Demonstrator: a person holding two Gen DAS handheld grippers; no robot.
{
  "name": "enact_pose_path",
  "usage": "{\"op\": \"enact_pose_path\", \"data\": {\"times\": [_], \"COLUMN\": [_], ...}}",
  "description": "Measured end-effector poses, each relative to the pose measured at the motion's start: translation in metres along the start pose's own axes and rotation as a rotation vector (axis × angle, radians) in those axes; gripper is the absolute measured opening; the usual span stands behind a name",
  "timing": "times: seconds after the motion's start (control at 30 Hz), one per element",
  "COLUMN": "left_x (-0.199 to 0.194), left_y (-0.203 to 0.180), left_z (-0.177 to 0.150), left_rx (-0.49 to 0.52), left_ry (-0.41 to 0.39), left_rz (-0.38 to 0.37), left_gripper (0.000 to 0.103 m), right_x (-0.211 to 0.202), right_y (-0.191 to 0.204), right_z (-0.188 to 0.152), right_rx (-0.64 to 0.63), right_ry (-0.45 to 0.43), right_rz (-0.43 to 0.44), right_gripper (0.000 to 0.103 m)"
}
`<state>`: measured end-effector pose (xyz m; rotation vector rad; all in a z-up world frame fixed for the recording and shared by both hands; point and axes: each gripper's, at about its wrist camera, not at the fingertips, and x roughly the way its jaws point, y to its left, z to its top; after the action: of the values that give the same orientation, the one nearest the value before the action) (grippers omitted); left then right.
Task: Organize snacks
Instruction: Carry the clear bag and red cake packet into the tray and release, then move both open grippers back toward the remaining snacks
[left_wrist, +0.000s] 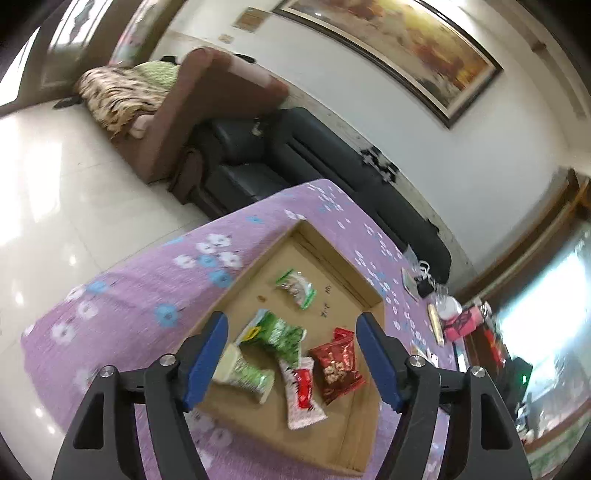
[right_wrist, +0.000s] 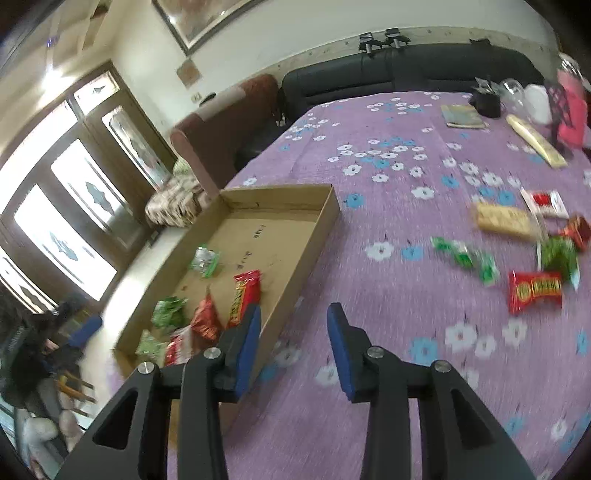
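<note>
snack packets (left_wrist: 295, 354) lie in a cardboard tray (right_wrist: 321, 225) on the purple floral tablecloth (right_wrist: 388, 258), both hand-held grippers empty, parted.

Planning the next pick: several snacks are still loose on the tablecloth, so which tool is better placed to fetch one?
Probably the right tool: open, empty, over the cloth, red packet and green packet ahead. Left tool faces into the cardboard tray.

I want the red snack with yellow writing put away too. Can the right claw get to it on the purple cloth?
Probably yes. The right claw is open with nothing in it, and the red snack lies flat on the purple cloth with only bare cloth between them. The other snacks lie beyond it.
</note>
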<state>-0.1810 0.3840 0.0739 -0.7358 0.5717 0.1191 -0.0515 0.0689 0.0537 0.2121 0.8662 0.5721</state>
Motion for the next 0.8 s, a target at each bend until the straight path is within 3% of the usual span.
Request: {"op": "enact_pose_path", "data": {"times": [0.43,0.8], "left_x": [-0.015,-0.015], "left_y": [-0.009,-0.037], "left_z": [-0.011,-0.023], "left_rx": [0.009,0.057], "left_ry": [-0.017,0.002], "left_rz": [-0.011,-0.026], "left_gripper": [0.076,0.078], "right_x": [-0.038,-0.063], "right_y": [-0.004,-0.048], "right_z": [-0.035,-0.037], "right_rx": [0.017,0.081], "right_ry": [-0.037,-0.076], "right_rz": [0.031,-0.020], "right_gripper": [0.044,0.048]}}
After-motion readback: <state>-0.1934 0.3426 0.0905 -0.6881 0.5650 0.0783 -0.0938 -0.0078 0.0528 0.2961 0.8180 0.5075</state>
